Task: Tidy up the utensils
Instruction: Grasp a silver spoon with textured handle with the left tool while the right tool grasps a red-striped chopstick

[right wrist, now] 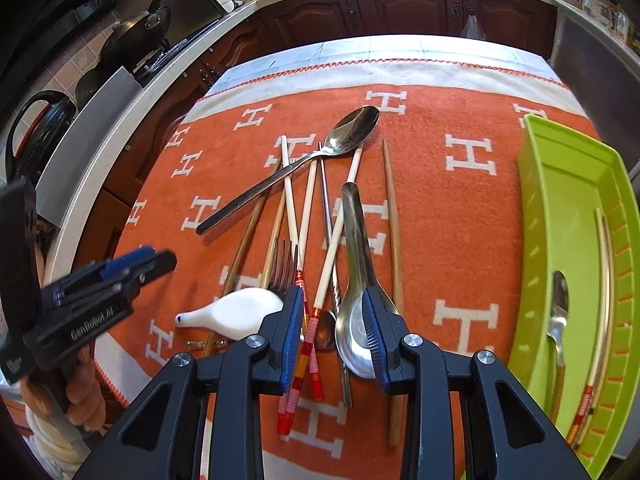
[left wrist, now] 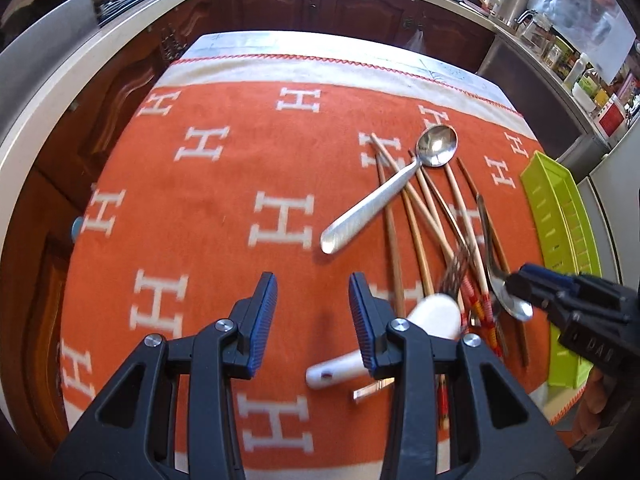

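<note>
over the orange cloth [left wrist: 224, 168] both claws gape, left claw [left wrist: 313, 312], right claw [right wrist: 332, 320] astride a steel spoon [right wrist: 356, 280]

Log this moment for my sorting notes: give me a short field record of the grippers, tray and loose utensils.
left gripper: open, empty, over the cloth
right gripper: open, fingers straddling the steel soup spoon
green tray: at the table's right, already holds a spoon and chopsticks
loose pile: long spoon, white ceramic spoon, fork, chopsticks
surface: orange cloth
</note>
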The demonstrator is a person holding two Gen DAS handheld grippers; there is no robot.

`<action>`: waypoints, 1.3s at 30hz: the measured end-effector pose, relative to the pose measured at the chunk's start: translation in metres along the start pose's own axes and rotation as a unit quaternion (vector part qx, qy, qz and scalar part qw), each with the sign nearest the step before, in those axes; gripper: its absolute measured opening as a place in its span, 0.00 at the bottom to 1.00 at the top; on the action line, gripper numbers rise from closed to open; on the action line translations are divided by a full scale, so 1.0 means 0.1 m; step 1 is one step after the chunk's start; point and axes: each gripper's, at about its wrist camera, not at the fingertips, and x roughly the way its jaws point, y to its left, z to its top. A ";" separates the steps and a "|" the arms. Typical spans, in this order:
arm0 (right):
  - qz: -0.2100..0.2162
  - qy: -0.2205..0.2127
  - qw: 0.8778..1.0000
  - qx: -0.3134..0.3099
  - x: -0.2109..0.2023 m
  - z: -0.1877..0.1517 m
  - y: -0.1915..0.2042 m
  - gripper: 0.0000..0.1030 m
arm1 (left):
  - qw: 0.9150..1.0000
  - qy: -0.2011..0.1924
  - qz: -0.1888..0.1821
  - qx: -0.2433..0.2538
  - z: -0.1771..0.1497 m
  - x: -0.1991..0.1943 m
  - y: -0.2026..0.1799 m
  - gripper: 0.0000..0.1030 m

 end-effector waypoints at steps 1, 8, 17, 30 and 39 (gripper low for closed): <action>0.005 0.001 1.000 0.001 0.04 0.02 0.00 0.27 | 1.000 0.001 -0.001 0.003 0.05 0.03 -0.01 0.33; 0.042 0.016 0.999 0.025 0.31 0.17 -0.08 0.14 | 0.999 0.017 -0.029 0.039 0.49 0.28 -0.23 0.33; 0.023 0.034 0.999 0.020 0.64 0.34 -0.06 0.15 | 0.988 0.045 -0.037 0.142 0.75 0.61 -0.74 0.33; 0.055 0.014 0.998 0.041 0.59 0.39 -0.16 0.06 | 0.975 0.049 -0.033 0.215 0.74 0.76 -0.81 0.28; 0.064 0.009 0.997 0.052 0.55 0.35 -0.23 0.06 | 0.976 0.079 -0.048 0.196 0.76 0.94 -0.70 0.21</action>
